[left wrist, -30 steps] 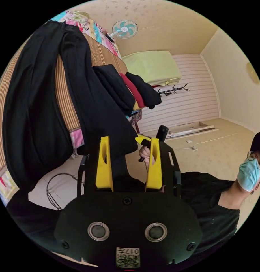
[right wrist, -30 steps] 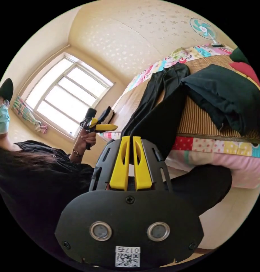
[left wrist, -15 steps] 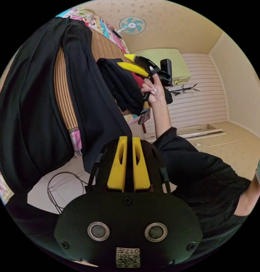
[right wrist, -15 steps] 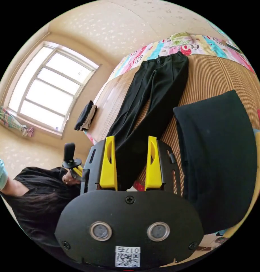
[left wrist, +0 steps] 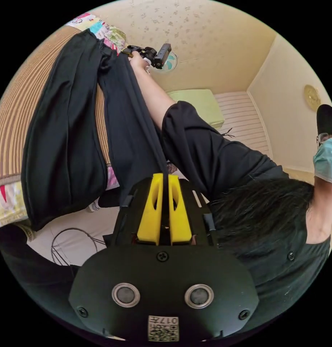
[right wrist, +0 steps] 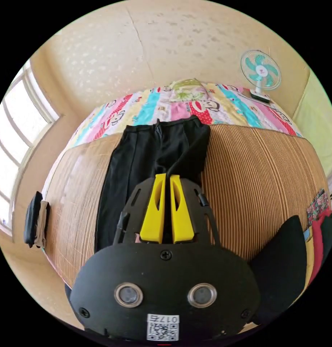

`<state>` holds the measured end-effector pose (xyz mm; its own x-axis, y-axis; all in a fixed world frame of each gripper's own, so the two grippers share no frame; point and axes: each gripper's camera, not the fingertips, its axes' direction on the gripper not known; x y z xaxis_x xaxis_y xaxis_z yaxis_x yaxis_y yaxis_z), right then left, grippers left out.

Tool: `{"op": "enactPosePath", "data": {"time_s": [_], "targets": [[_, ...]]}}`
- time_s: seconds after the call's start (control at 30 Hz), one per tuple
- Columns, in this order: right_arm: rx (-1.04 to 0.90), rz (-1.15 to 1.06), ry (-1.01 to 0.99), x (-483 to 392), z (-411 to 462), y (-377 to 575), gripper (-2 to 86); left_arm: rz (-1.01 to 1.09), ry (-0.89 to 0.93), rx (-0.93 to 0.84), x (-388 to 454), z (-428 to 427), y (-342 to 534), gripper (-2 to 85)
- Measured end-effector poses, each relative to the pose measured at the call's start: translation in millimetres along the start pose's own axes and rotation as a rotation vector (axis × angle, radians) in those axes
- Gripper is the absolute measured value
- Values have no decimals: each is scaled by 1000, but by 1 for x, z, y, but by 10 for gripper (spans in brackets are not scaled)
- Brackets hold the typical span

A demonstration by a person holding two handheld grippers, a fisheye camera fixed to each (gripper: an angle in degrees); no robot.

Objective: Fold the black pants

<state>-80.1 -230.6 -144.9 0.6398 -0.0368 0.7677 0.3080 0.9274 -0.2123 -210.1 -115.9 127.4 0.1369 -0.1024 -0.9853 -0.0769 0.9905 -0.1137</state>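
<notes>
Your left claw (left wrist: 165, 177) is closed, its two yellow jaws pressed together on the hem end of one leg of the black fabric pants (left wrist: 64, 144); that leg runs taut from the jaws up toward the waistband. The pants lie lengthwise on the brown striped woven mat (left wrist: 14, 119) covering the bed, with the other leg draped over the mat's edge and hanging down toward the pale floor (left wrist: 79, 224).

In the right gripper view, your right claw (right wrist: 167, 177) is likewise clamped shut, pinching a raised fold of the pants (right wrist: 137, 162) close to the waistband, which lies just beside the colourful cartoon-print bedsheet (right wrist: 144, 105). In the left gripper view that same claw (left wrist: 128, 52) sits at the waistband end, at the end of your outstretched arm (left wrist: 151, 94).

A stack of folded dark and red clothes (right wrist: 299, 245) rests on the mat, well apart from the pants.
</notes>
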Motion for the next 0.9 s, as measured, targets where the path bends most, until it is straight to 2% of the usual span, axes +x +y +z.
{"op": "enactPosePath", "data": {"time_s": [0.1,0.17,0.27,0.33,0.4,0.57,0.73,0.8,0.9], "targets": [[-3,-139,-204,-80,14,-3,34,-50,-39,81,-16,-38,23,24],[-143,-236,-426,-124,48,3,47,-107,-78,105,-31,-49,39,28],[-314,-309,-428,-144,76,32,69,-269,-217,65,-66,-57,64,62],[-287,-293,-437,-130,57,59,74,-347,-331,61,-86,-66,77,103],[-244,-271,-479,-102,25,94,77,-333,-370,104,-92,-76,78,101],[-233,-161,-336,-2,-62,226,99,-262,-436,87,-117,-72,36,107],[-366,-104,-494,45,-92,319,65,-233,-485,-71,-148,-22,-15,73],[-349,-102,-534,58,-117,336,39,-195,-481,-127,-142,-14,-18,53],[-217,-97,-639,79,-180,349,25,-52,-433,-139,-114,-14,-4,42]]}}
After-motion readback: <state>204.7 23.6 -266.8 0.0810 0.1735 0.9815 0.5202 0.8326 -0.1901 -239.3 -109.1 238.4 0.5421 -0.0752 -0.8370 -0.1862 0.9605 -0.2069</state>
